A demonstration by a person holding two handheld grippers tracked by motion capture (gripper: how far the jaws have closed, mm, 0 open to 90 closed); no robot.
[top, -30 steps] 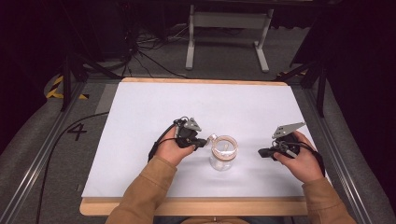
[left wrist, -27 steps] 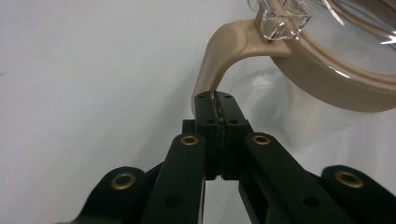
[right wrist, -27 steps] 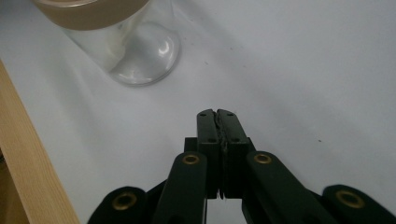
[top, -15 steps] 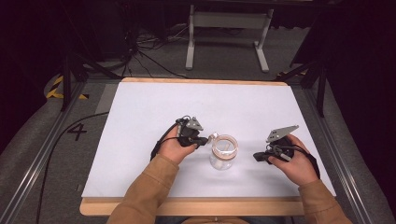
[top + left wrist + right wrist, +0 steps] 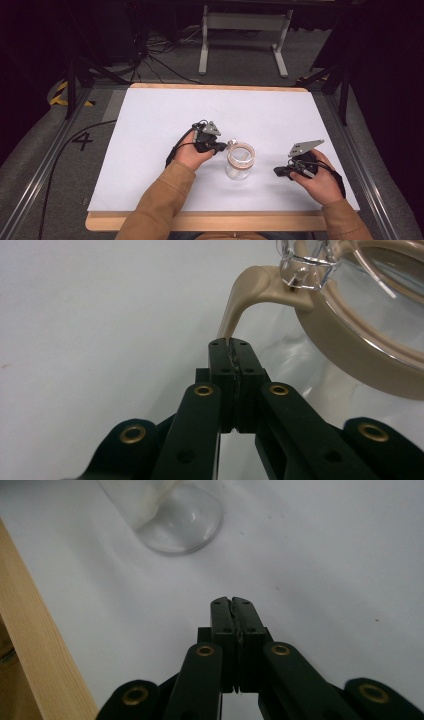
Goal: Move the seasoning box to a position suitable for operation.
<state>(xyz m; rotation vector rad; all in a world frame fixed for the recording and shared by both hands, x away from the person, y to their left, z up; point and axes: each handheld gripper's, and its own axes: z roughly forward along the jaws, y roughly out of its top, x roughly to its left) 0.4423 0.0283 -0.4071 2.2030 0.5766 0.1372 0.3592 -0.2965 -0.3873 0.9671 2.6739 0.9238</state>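
While broad bare room lies toward the far edge of the white wooden-rimmed table [image 5: 150,115], the clear glass jar with a beige lid ring [image 5: 240,160] stands upright near the front edge. The left gripper [image 5: 231,347] pinches its beige tab [image 5: 245,292]; the right gripper [image 5: 232,605], closed and empty, rests beside it, pointing left.

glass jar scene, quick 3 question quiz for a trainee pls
1. True or false: the left tongs are shut on the beige tab of the glass jar.
2. Which tongs hold nothing? A left, B right.
3. Fill in: the jar stands on the ____ table.

Key: 1 true. 2 B, the right tongs are shut over bare table. 3 white.
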